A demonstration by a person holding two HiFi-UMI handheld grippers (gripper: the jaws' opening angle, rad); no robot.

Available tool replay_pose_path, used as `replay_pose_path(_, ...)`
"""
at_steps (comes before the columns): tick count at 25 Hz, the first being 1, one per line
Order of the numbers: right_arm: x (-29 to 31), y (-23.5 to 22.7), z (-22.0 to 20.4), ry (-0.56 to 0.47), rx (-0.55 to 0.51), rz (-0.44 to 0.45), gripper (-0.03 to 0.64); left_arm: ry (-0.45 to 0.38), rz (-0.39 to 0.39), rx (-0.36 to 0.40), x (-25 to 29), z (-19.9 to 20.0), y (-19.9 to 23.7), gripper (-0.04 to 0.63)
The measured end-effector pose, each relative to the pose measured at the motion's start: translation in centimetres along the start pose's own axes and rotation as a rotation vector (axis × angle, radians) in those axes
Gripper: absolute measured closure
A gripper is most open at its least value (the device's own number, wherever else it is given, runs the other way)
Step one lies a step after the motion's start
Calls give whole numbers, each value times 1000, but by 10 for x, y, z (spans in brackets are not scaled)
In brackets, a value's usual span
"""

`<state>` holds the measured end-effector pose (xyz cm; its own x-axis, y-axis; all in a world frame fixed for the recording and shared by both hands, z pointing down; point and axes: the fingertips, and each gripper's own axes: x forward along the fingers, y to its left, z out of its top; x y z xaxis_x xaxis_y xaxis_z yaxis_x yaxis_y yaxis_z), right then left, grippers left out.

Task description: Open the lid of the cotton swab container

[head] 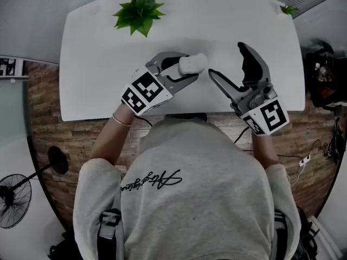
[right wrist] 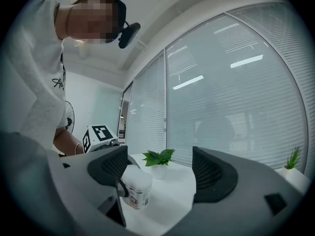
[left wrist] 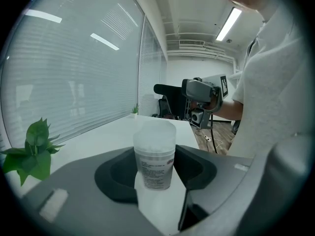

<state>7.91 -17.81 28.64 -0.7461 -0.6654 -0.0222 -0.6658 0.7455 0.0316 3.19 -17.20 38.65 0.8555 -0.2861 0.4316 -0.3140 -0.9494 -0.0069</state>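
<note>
The cotton swab container (head: 193, 64) is a small translucent white tub with a printed label, and its lid is on. It stands upright on the white table (head: 103, 53), just left of centre. My left gripper (head: 187, 65) is shut on its body, and in the left gripper view the tub (left wrist: 154, 156) fills the gap between the dark pads. My right gripper (head: 226, 59) is open just right of the tub and not touching it. In the right gripper view the tub (right wrist: 137, 187) sits low and left of the wide gap between the jaws (right wrist: 160, 173).
A potted green plant (head: 139, 11) stands at the table's back left. A smaller plant (head: 289, 8) is at the back right corner. The table's front edge runs close to the person's body. A fan (head: 13, 199) and cables are on the wooden floor.
</note>
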Motion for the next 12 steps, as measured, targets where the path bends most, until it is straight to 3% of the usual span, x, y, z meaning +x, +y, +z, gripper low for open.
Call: replay_pose_path(12,19,37,19,23,-82,266,229,-10,-85,40,-28,22,-6,382)
